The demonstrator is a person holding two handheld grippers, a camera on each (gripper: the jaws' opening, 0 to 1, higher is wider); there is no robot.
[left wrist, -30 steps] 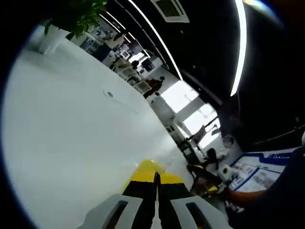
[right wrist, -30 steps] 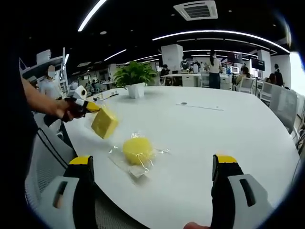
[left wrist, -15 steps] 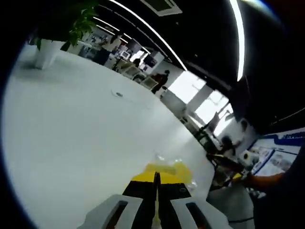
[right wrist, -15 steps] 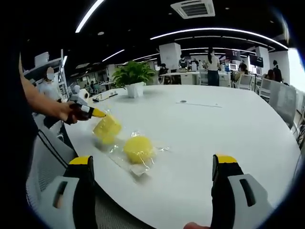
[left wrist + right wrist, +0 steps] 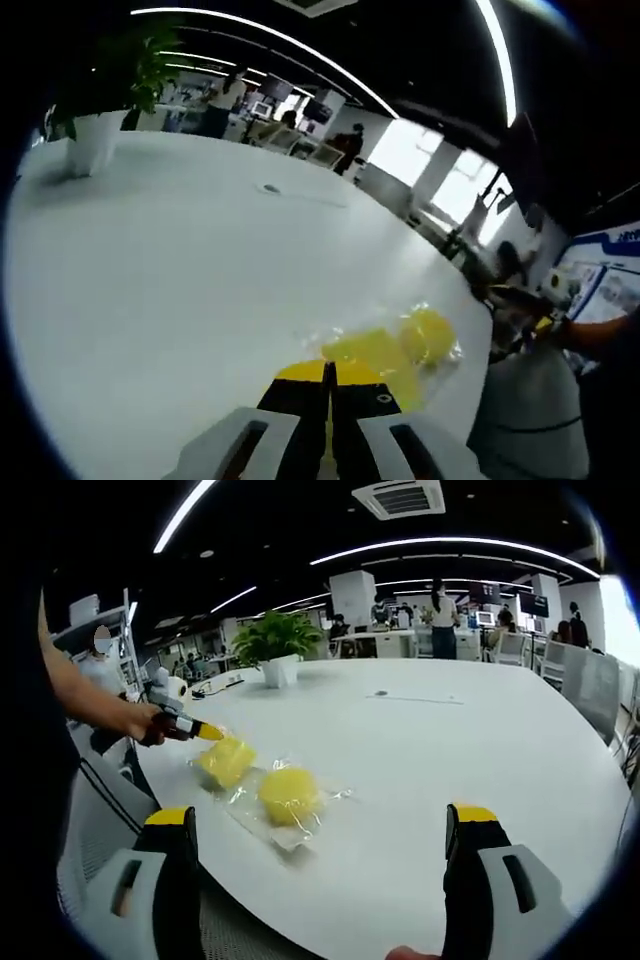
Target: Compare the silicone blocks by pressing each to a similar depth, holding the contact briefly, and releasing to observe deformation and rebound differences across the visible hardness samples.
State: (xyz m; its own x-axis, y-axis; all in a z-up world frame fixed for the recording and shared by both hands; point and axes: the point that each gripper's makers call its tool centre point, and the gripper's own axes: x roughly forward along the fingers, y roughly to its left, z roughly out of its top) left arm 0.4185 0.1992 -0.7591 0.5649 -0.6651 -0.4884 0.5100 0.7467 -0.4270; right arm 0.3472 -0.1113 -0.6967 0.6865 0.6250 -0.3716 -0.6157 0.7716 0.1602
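A squarish yellow silicone block (image 5: 226, 760) in a clear bag rests on the white table (image 5: 450, 740) near its left edge. My left gripper (image 5: 192, 729), held in a hand, is shut on that bag's edge. Beside it lies a round yellow block (image 5: 288, 793) in its own clear bag. In the left gripper view, the shut left gripper (image 5: 328, 375) points at the squarish block (image 5: 365, 355), with the round block (image 5: 428, 333) just beyond. My right gripper (image 5: 320, 820) stands wide open over the near table edge, with nothing between its fingers.
A potted plant (image 5: 278, 645) stands at the table's far side, also seen as a plant (image 5: 95, 100) at upper left. A small round port (image 5: 385, 694) sits mid-table. Office chairs (image 5: 595, 695) and people stand beyond. The table edge runs close below the blocks.
The left gripper has lowered the squarish bagged block from the air down onto the table beside the round one. The right gripper has stayed still and open.
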